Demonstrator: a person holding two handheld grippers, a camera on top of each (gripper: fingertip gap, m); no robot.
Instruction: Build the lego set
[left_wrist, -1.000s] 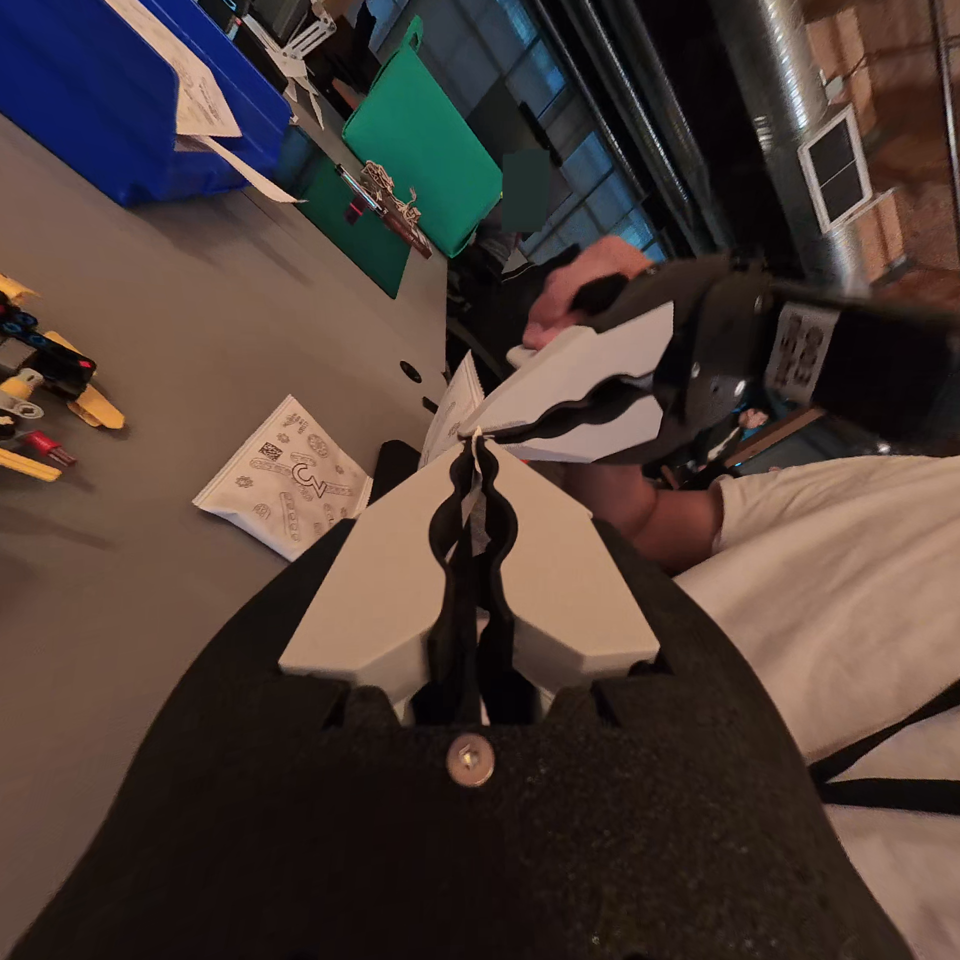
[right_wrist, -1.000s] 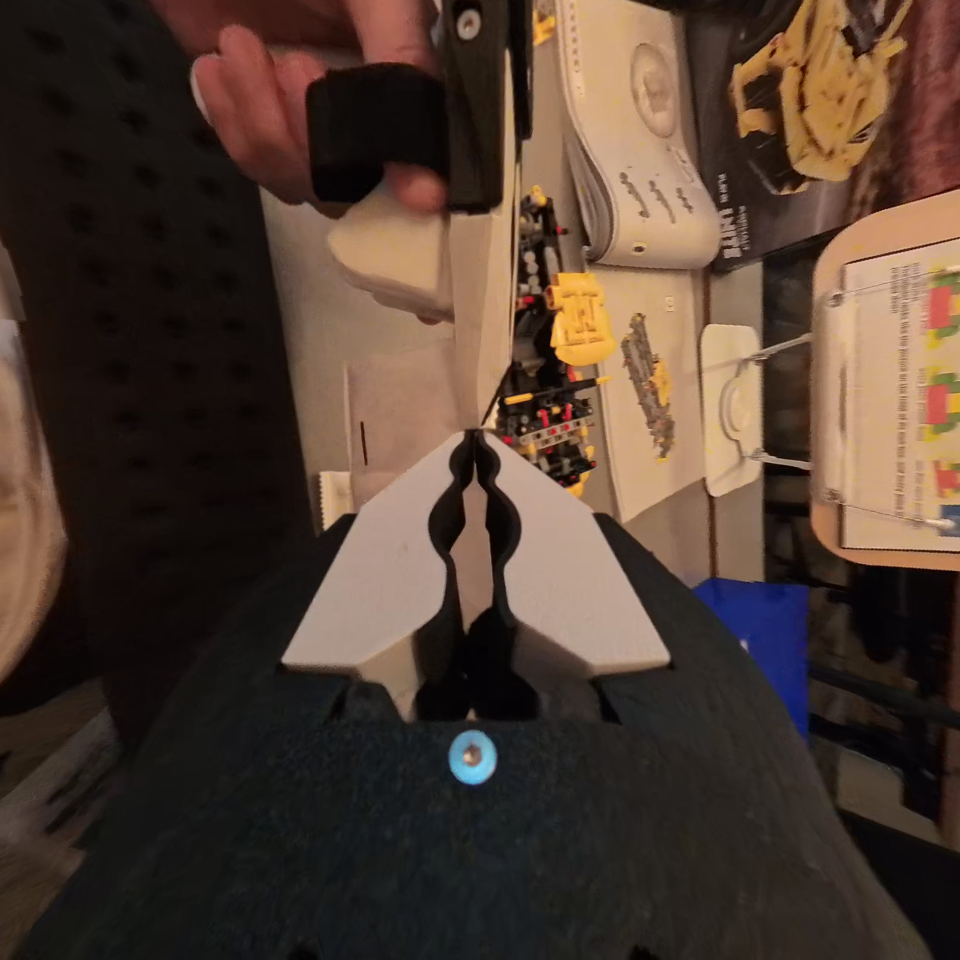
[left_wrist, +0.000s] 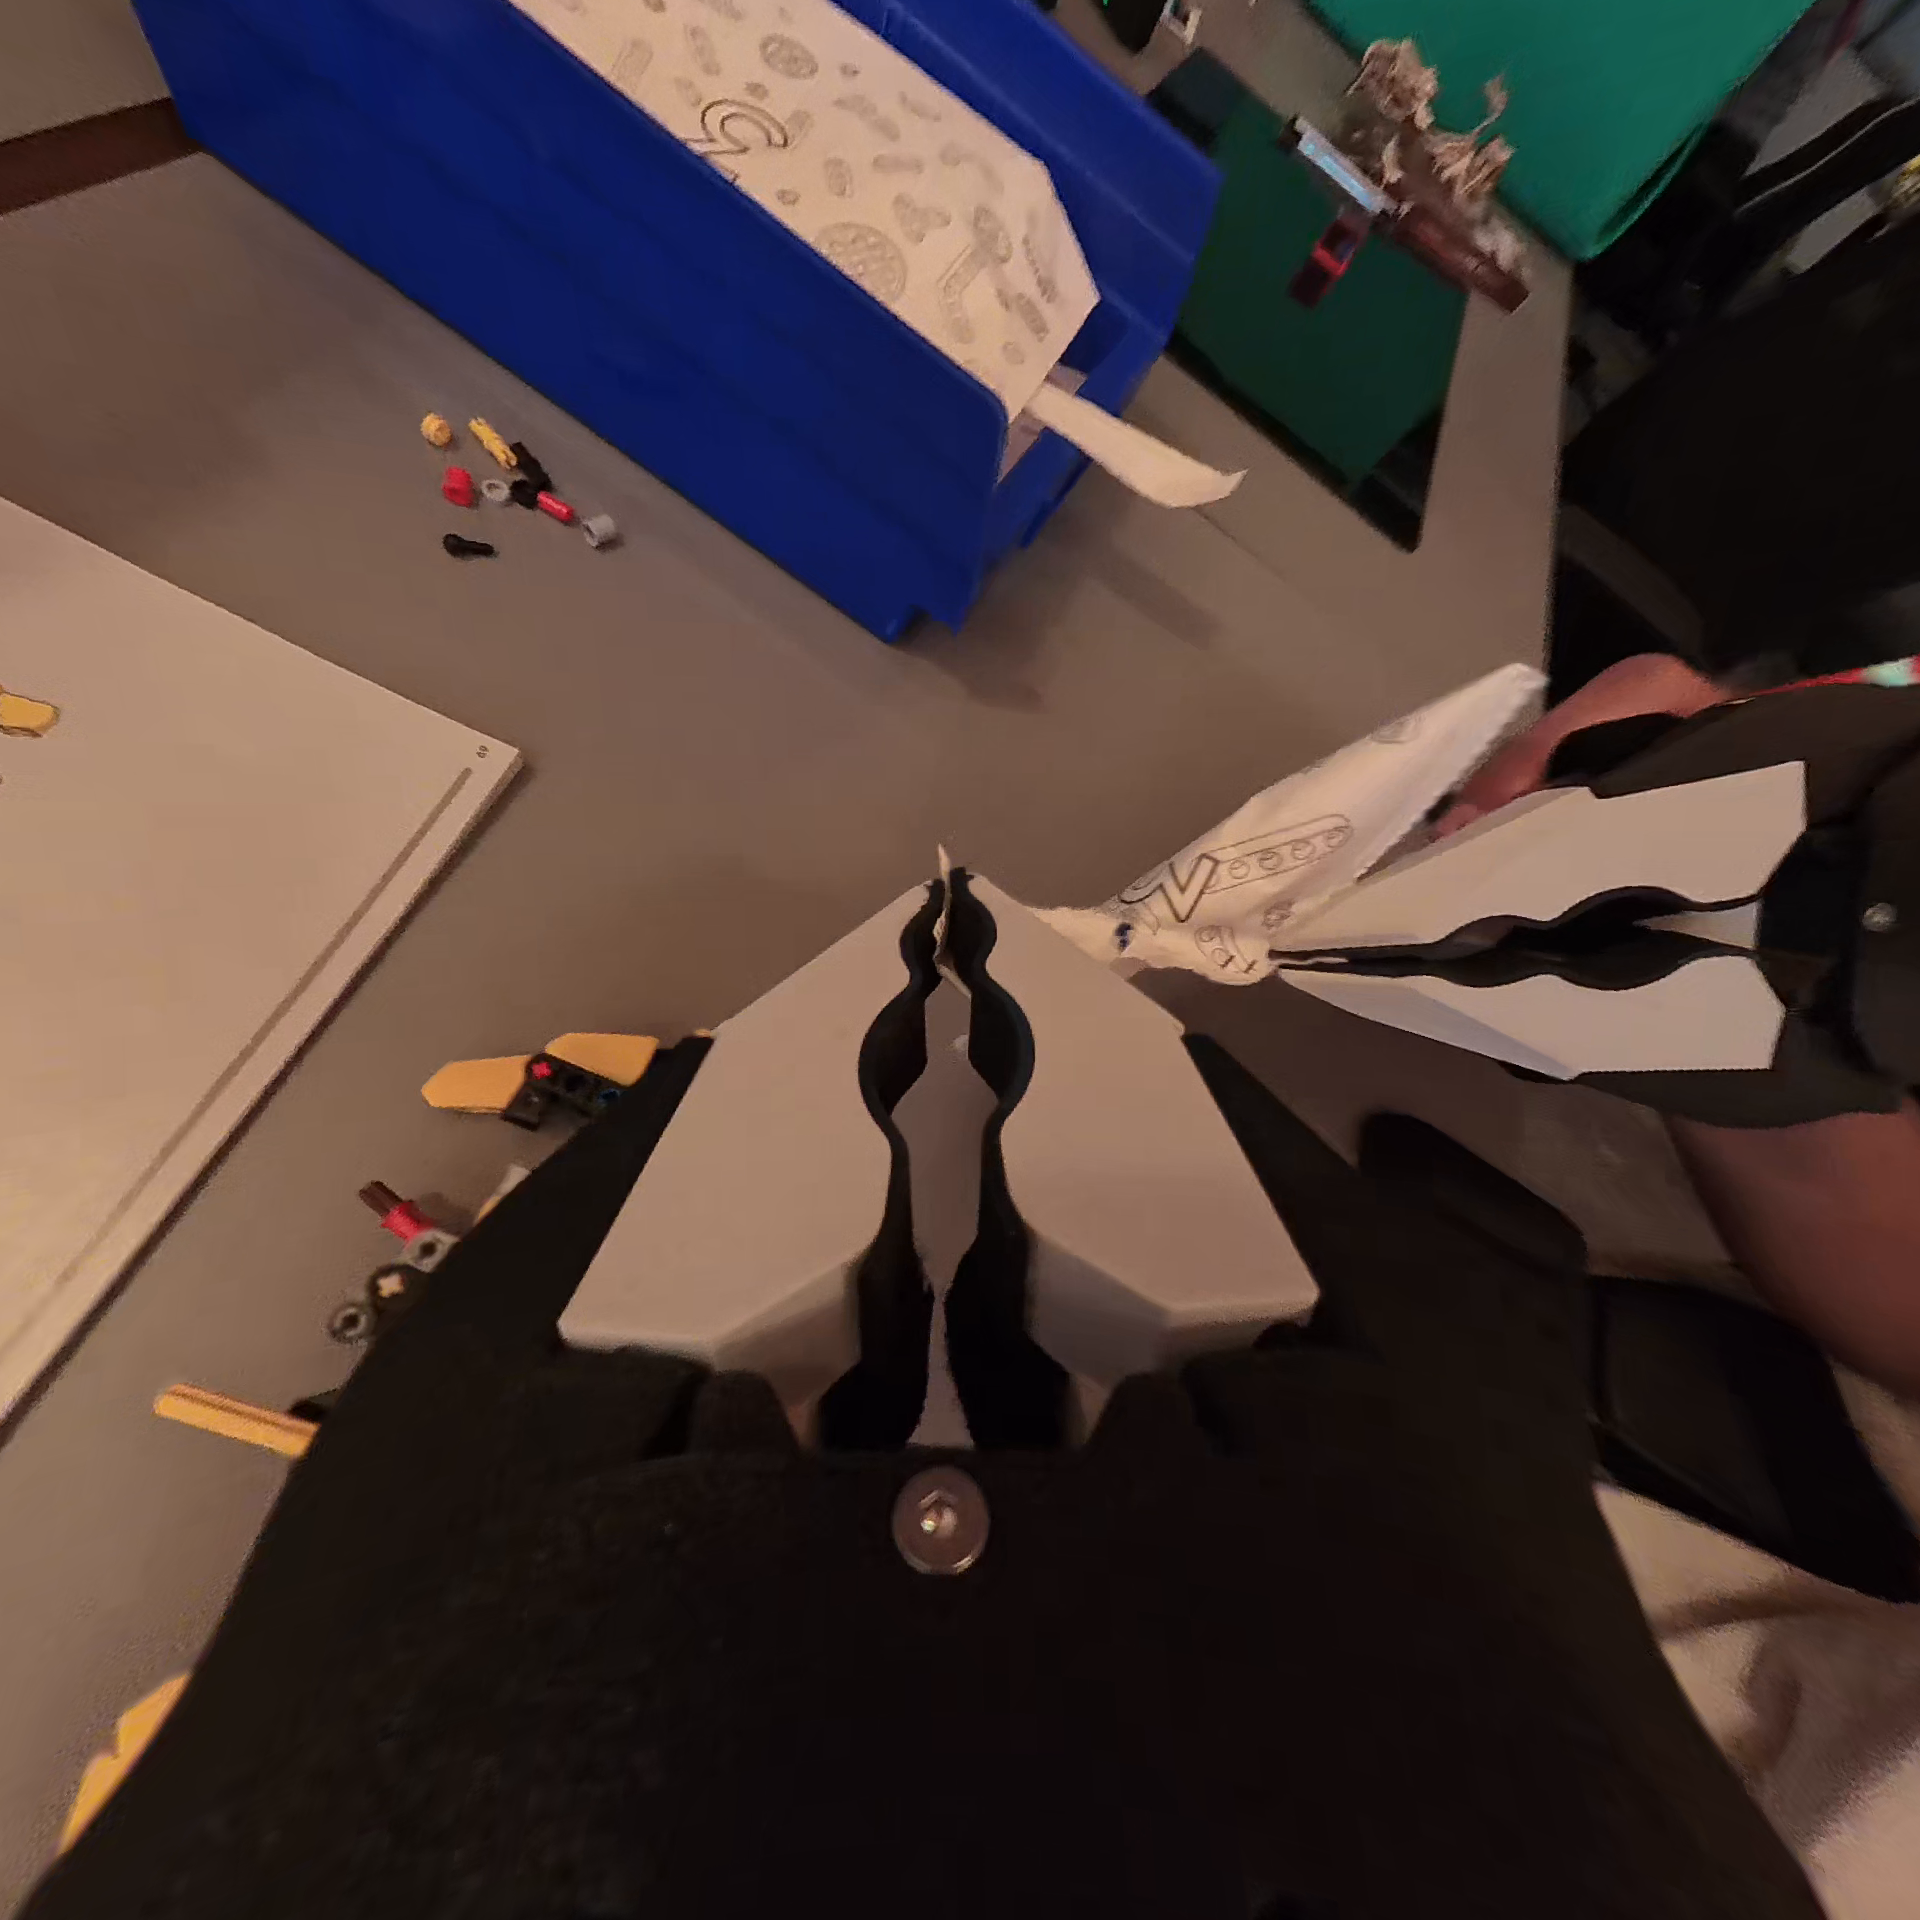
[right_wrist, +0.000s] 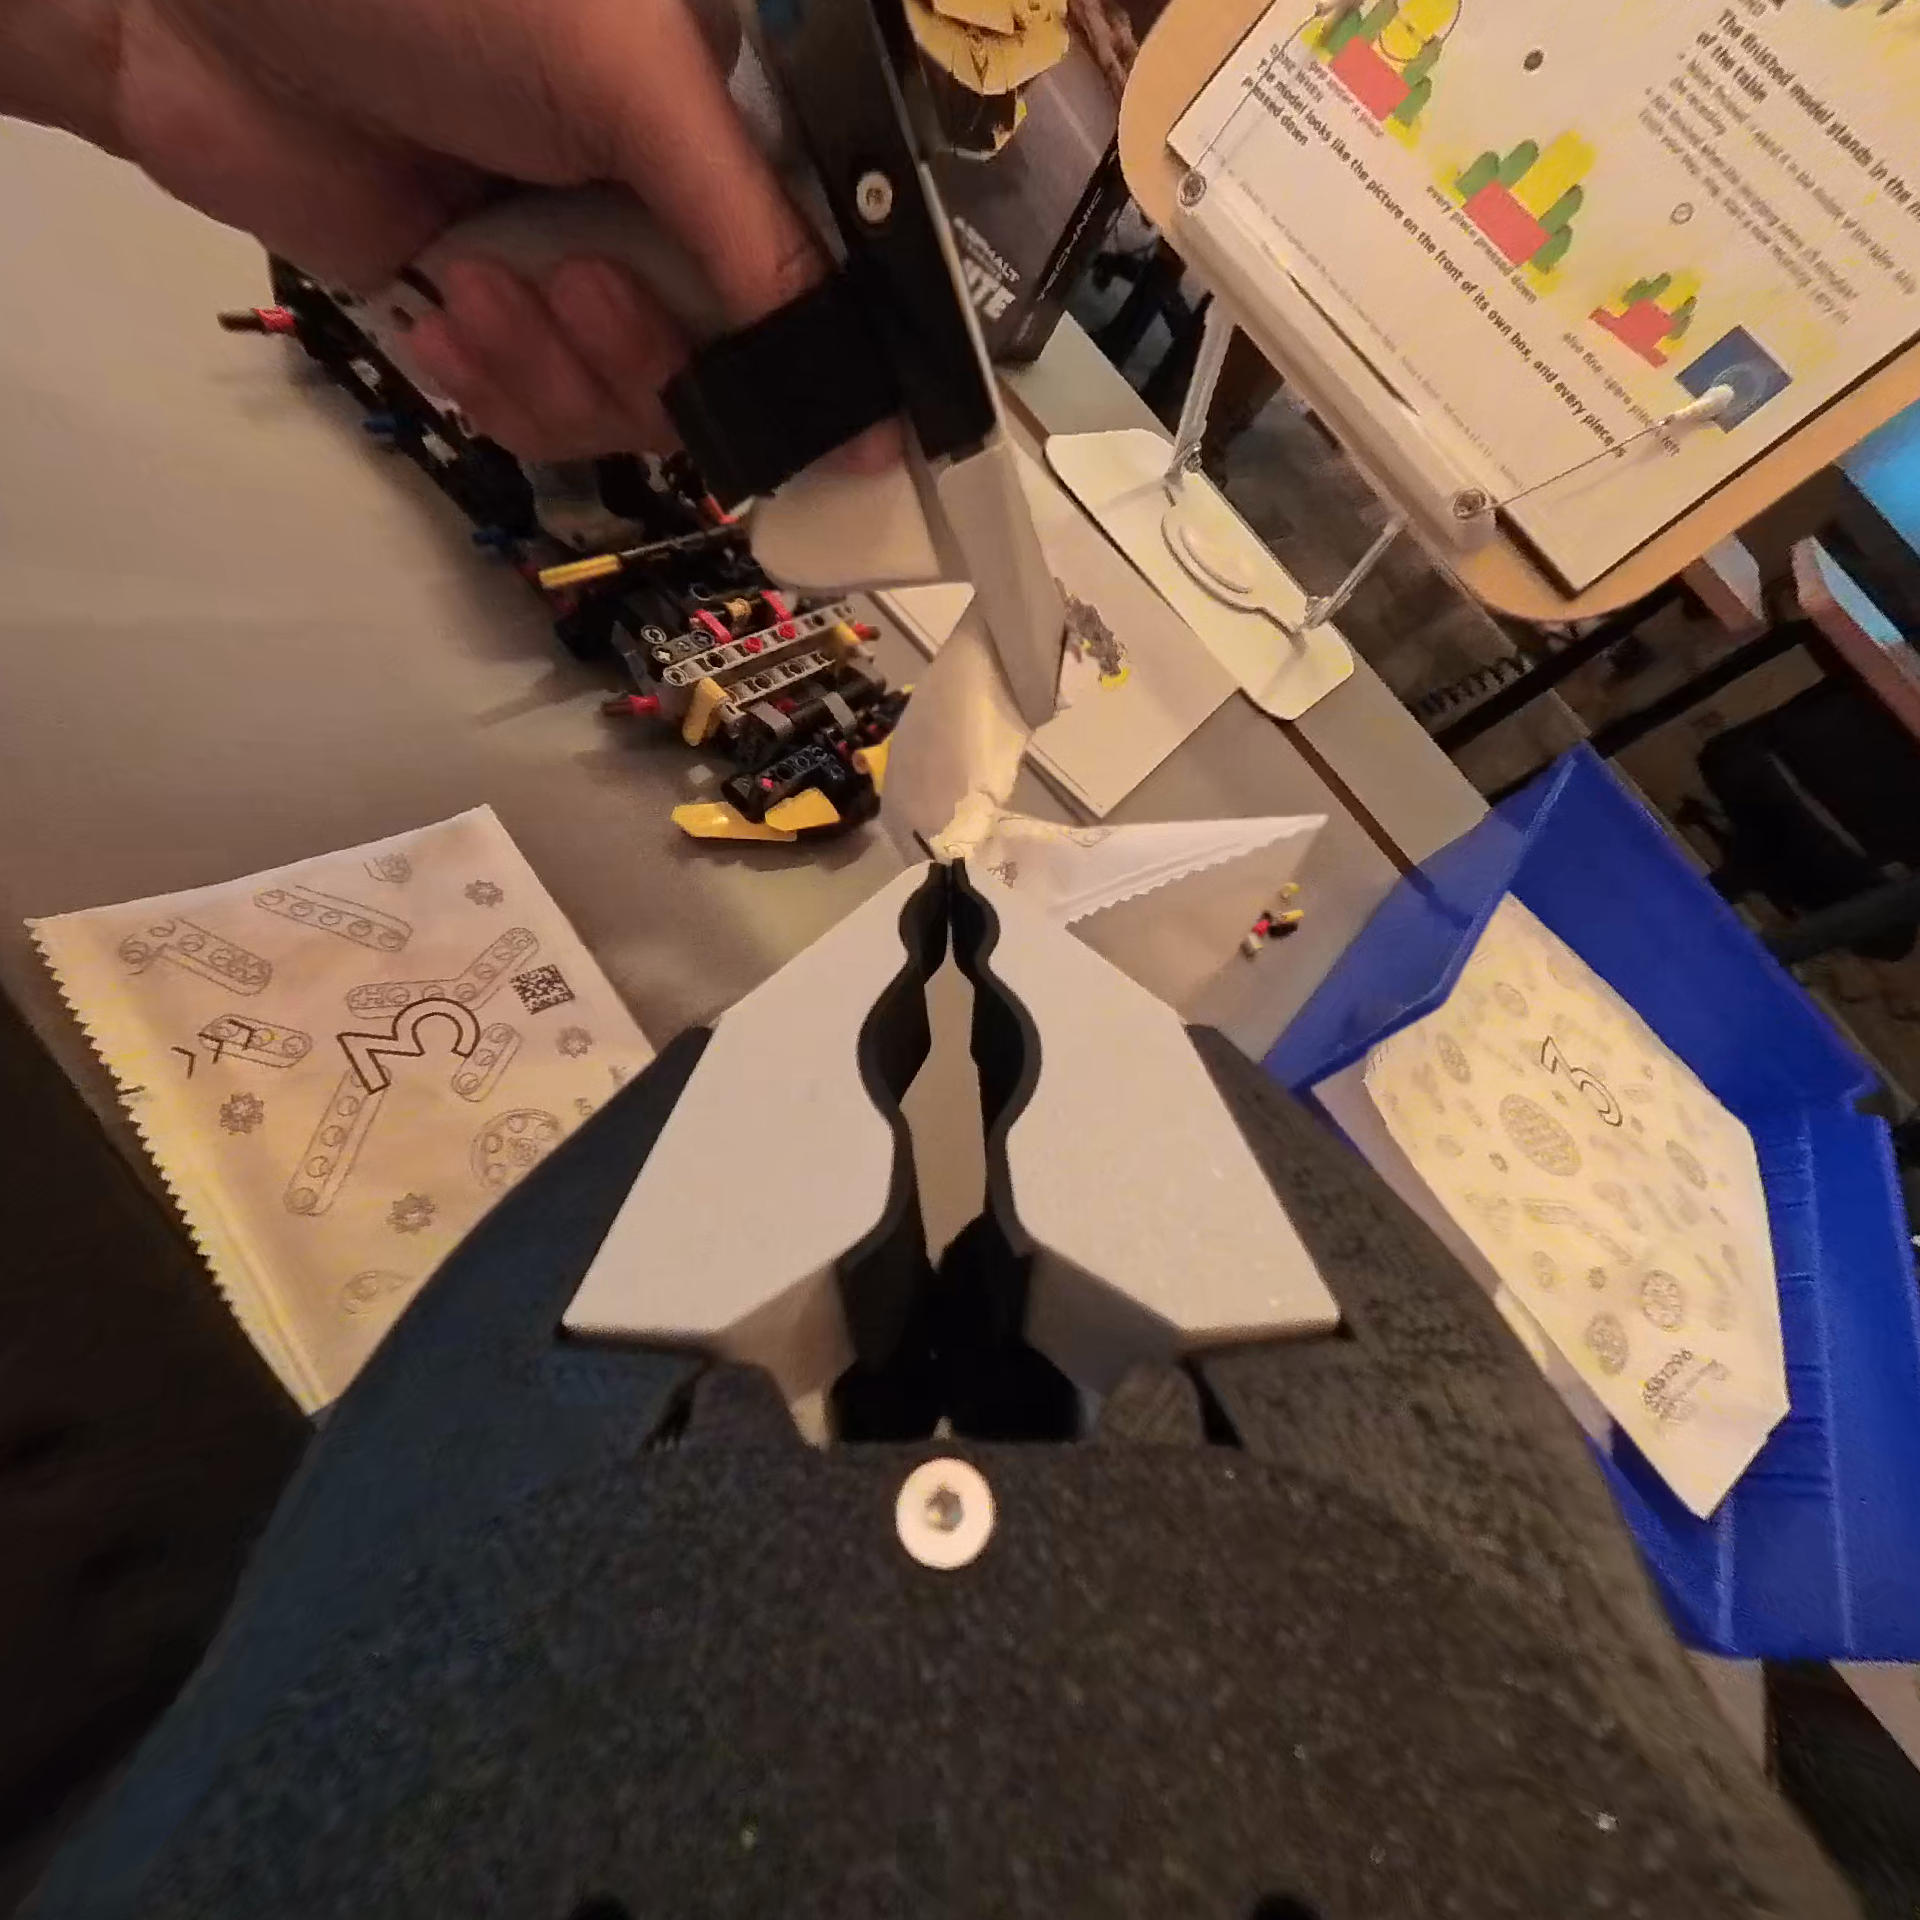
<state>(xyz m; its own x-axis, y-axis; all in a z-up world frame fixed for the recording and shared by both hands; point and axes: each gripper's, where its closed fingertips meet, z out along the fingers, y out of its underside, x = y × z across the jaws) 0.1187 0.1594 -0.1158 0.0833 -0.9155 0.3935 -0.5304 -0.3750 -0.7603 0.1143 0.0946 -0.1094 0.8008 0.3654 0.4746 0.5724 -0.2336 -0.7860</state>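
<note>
Both grippers are clamped on one white paper parts bag (left_wrist: 1226, 904), which is held in the air between them above the grey table (left_wrist: 727, 727). At the left gripper (left_wrist: 948, 894) the jaws are pressed together on a thin edge of the paper, a sliver of which is seen poking past the tips. At the right gripper (right_wrist: 951, 868) the jaws are likewise closed, with a twisted knot of the bag pinched at the tips. The bag is drawn taut and crumpled where the two tools meet, and its serrated edge is seen fanned out to the right in the right wrist view.

A partly built black and yellow model (right_wrist: 758, 696) is seen on the table beyond the bag, with red and grey pins in it. A second printed paper bag (right_wrist: 322, 1060) is laid flat near the table edge, well apart from the model. A few loose small pieces (left_wrist: 499, 483) in red, yellow, black and grey are scattered beside a blue bin (left_wrist: 623, 260), in which a third printed bag (right_wrist: 1558, 1195) is laid. An open instruction booklet (left_wrist: 187, 904) is seen on the table left of the left gripper. An instruction sheet on a wooden board (right_wrist: 1558, 260) is propped on a stand behind the model.
</note>
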